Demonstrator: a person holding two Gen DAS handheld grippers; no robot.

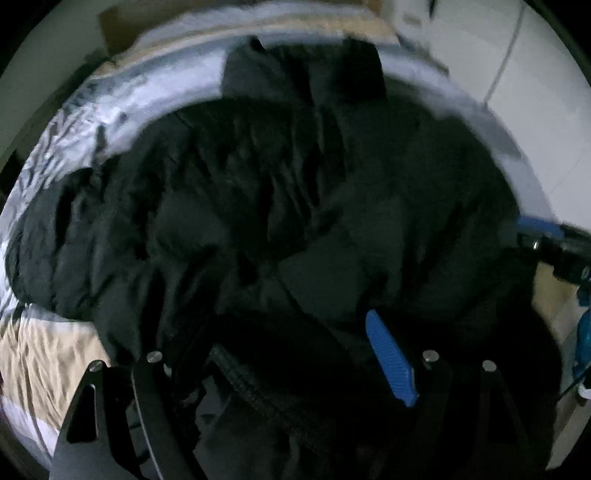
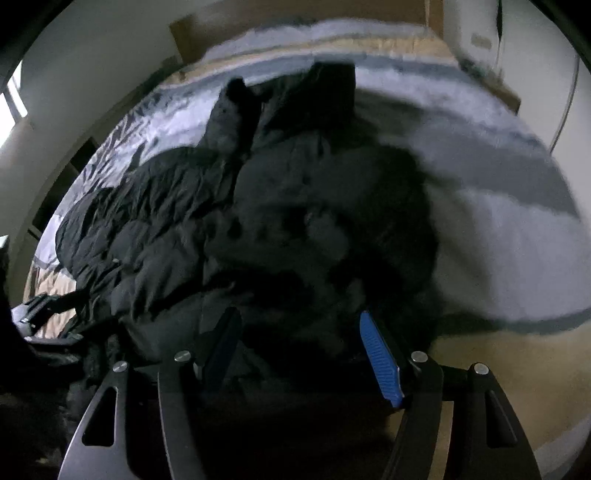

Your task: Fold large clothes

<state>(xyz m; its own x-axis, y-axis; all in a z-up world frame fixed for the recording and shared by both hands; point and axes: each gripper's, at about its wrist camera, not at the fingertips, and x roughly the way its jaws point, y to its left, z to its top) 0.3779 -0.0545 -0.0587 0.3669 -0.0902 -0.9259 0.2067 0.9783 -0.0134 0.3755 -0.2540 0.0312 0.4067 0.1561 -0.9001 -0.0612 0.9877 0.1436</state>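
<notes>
A black puffy jacket [image 1: 280,192] lies crumpled on a bed, its sleeves toward the far side, and shows too in the right wrist view [image 2: 258,221]. My left gripper [image 1: 277,332] hangs over its near edge with jaws wide. Only the right blue pad [image 1: 388,358] shows; the other finger is lost in dark cloth. A ribbed hem [image 1: 243,380] lies between the jaws. My right gripper [image 2: 299,317] stands open over the jacket's near right edge, its pads clear of the cloth. Each gripper shows at the other view's edge: right gripper [image 1: 550,240], left gripper [image 2: 40,314].
The bed cover [image 2: 498,229] is striped white, grey and beige and runs wide to the right of the jacket. A wooden headboard [image 2: 369,22] and pale walls lie beyond. Pale floor [image 1: 535,74] shows past the bed's right side. Both views are dim and blurred.
</notes>
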